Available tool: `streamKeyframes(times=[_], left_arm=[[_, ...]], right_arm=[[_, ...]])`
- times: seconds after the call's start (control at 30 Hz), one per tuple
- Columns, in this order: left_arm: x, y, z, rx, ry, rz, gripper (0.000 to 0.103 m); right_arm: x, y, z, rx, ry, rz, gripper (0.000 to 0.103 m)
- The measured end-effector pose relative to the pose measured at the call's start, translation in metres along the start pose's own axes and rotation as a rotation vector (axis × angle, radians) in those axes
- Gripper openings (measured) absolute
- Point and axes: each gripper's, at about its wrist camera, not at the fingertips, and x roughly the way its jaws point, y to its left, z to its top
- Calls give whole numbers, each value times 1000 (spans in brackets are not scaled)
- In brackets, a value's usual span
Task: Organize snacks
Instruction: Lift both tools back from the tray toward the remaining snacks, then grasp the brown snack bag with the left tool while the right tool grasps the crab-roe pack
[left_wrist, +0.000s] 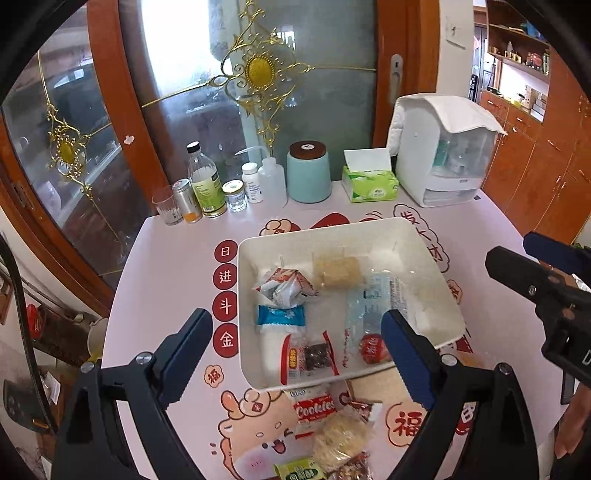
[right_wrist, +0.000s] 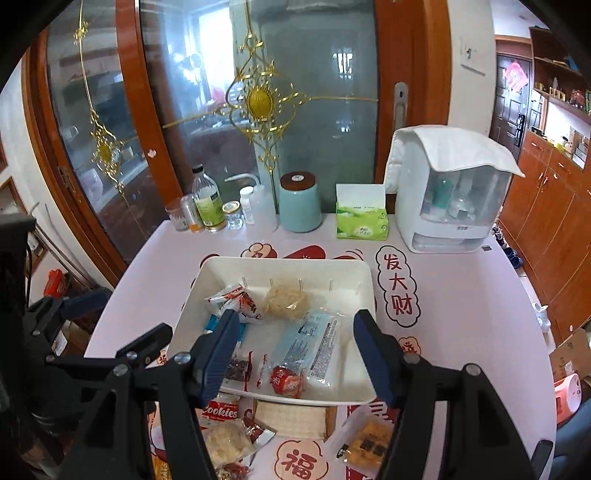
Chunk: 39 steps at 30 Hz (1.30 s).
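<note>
While both tongs hung over the near side of the table, the white tray sat at its middle, its long axis running from the near-left toward the far-right in the left wrist view. Inside the tray lay the snacks: a red-and-white crumpled packet at the far left, a pale noodle cake beside it, a blue-and-white packet nearer, a long clear wrapper lying lengthwise from the tray's far wall to its near wall, a red round sweet at that wrapper's near end, and a dark-filled packet with red edges against the near wall.

The left tongs stood wide apart, released, holding nothing; through their gap the tray's near half showed. The right tongs were likewise spread wide and empty, framing the tray's near wall.

Just outside the tray's near wall lay a Cookies pack and another noodle cake. Only the right wrist view showed a golden cracker packet near the tray's near-right corner, and a tan wafer block touching the tray's near wall. Only the left wrist view showed a green packet at the bottom edge. Beyond the tray's far wall stood a teal jar and a tissue box.
</note>
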Motion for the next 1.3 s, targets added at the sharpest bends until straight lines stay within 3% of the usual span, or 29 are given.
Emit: streamKeyframes(times=[0.47, 0.67, 0.83, 0.97, 1.13, 1.3], left_arm=[[-77, -44, -36, -1, -60, 3, 92], [-111, -55, -64, 8, -94, 25, 93], [-119, -52, -95, 1, -76, 43, 95], [-104, -40, -132, -8, -1, 64, 95], [-71, -17, -181, -6, 129, 61, 95], [-29, -8, -218, -73, 275, 8, 95]], right_arm=[[-57, -35, -48, -39, 12, 15, 65], [-86, -61, -71, -55, 8, 46, 65], [-95, -84, -91, -58, 21, 54, 65], [-79, -103, -108, -53, 71, 51, 69], [-30, -121, -132, 13, 186, 94, 70], [23, -123, -152, -16, 267, 125, 70]])
